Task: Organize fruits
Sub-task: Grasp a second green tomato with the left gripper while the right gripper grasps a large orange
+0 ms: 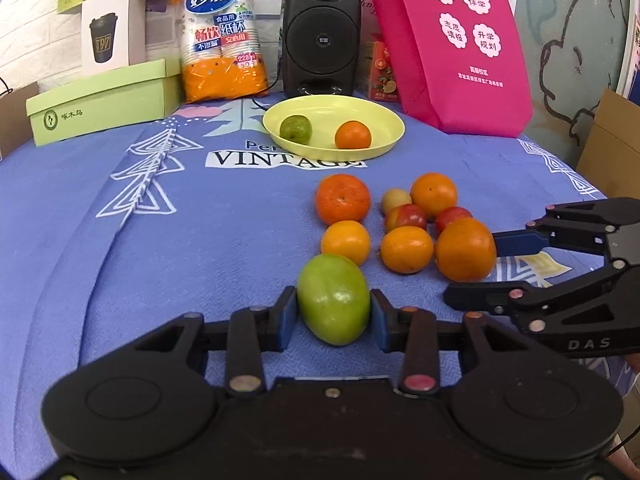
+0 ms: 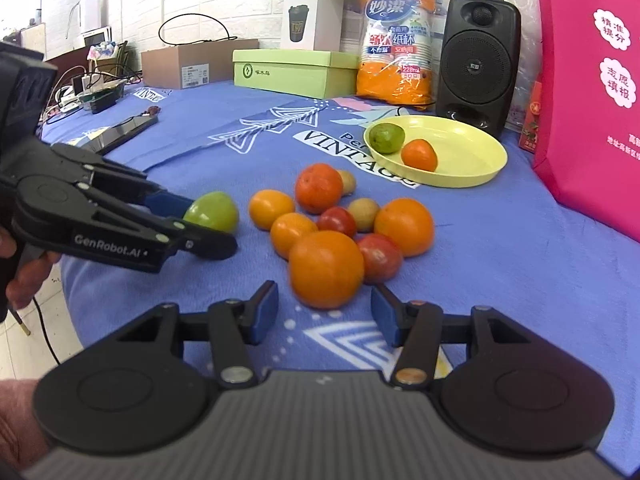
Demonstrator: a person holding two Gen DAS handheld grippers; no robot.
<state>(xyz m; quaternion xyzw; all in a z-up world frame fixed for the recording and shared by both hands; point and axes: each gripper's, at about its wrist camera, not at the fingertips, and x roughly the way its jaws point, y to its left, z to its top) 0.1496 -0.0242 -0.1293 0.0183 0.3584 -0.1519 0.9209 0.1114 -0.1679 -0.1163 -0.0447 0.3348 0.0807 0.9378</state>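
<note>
On the blue cloth, your left gripper (image 1: 334,307) has both pads pressed against the green fruit (image 1: 334,298). Your right gripper (image 2: 325,312) gapes wide, empty, around the big orange (image 2: 326,269); 2 fruits sit in the yellow plate (image 1: 384,118)

Matt woven blue tablecloth (image 1: 200,240), glossy plastic plate (image 1: 384,114), smooth green fruit (image 1: 334,300)

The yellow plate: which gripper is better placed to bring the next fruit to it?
Left. The left gripper is shut on the green fruit, ready to carry. The right gripper is open before the large orange, holding nothing.
</note>
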